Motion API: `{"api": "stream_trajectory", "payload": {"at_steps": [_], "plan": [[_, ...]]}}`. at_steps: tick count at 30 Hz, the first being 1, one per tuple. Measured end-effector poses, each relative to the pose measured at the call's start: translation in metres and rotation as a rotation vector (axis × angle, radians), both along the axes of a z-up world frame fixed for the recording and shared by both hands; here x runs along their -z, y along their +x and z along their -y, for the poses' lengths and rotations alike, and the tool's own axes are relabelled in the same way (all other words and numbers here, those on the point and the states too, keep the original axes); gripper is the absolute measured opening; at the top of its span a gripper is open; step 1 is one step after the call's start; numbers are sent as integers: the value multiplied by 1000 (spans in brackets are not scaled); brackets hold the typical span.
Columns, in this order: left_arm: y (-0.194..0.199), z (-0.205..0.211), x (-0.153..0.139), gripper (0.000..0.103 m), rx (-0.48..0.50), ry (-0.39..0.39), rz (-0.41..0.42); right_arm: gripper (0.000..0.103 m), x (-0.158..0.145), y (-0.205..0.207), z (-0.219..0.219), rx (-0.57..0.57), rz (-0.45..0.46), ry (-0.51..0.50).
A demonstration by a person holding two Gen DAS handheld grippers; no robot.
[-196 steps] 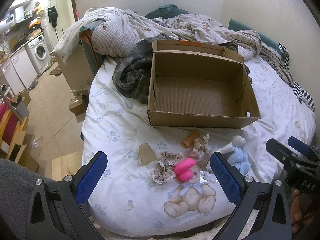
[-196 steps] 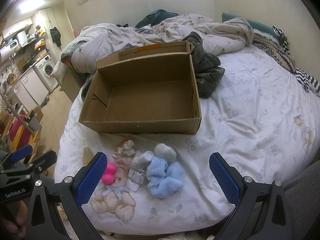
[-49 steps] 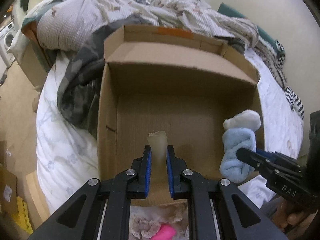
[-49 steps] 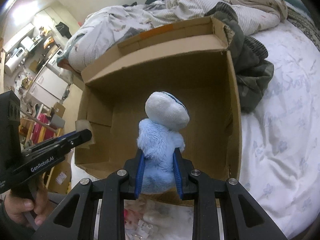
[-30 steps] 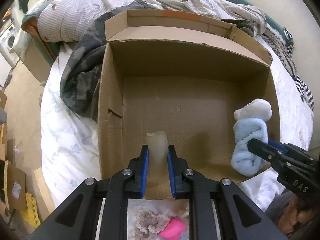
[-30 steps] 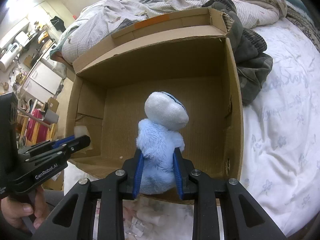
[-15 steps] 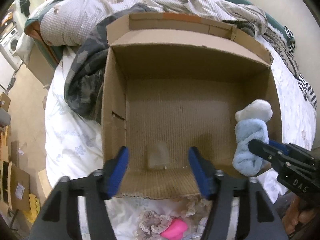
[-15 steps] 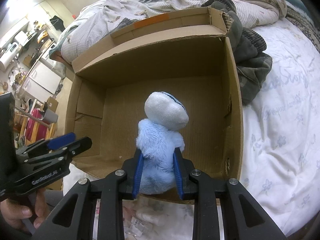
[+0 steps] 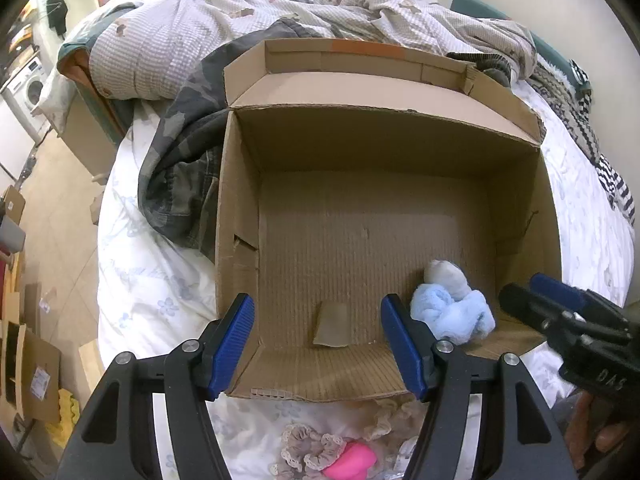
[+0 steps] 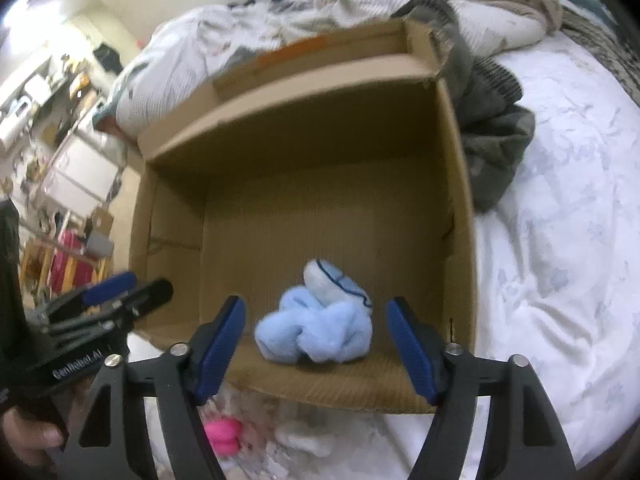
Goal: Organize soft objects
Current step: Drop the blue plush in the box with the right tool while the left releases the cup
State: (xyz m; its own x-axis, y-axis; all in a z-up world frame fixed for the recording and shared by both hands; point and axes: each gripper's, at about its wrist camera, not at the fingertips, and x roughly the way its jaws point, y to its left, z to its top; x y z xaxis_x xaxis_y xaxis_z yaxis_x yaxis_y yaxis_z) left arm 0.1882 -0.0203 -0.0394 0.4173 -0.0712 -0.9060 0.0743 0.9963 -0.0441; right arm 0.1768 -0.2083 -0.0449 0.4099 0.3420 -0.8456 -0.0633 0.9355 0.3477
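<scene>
An open cardboard box (image 9: pixel 236 208) sits on the bed. My left gripper (image 9: pixel 317 308) hangs open over its near edge. A small tan soft piece (image 9: pixel 332 326) lies loose on the box floor below it. A light blue plush (image 9: pixel 450 312) rests in the box's near right corner. In the right wrist view, my right gripper (image 10: pixel 316 308) has its jaws opening. The blue plush (image 10: pixel 320 320) sits on the box (image 10: pixel 460 200) floor between them, clear of both pads. Each view shows the other gripper: the right gripper (image 9: pixel 560 308) and the left gripper (image 10: pixel 128 292).
In front of the box lie a pink soft toy (image 9: pixel 352 466) and frilly scrunchies (image 9: pixel 308 452) on the white sheet. A camouflage garment (image 9: pixel 180 168) and a crumpled duvet (image 9: pixel 200 40) crowd the box's left and back. The bed edge and floor (image 9: pixel 52 208) are at left.
The left jaws opened and the tan piece dropped to the box floor. The right jaws then spread and the blue plush fell from them onto the box floor.
</scene>
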Motion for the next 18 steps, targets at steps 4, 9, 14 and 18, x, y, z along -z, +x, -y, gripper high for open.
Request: {"api": "stream_trajectory", "payload": {"at_steps": [4,9,14,18], "plan": [[-1,0,-1,63,2,5,4,78,-3,0,3,5,8,12],[-3,-4,-4,63,-10,3,11,78,-5,-2,1,-6,12,12],[-9,-10,-10,63,-25,-2,26,78,-9,-6,3,-4,22,12],[-16,-16,-17,63,-39,-4,44,78,-12,-13,5,0,27,16]]}}
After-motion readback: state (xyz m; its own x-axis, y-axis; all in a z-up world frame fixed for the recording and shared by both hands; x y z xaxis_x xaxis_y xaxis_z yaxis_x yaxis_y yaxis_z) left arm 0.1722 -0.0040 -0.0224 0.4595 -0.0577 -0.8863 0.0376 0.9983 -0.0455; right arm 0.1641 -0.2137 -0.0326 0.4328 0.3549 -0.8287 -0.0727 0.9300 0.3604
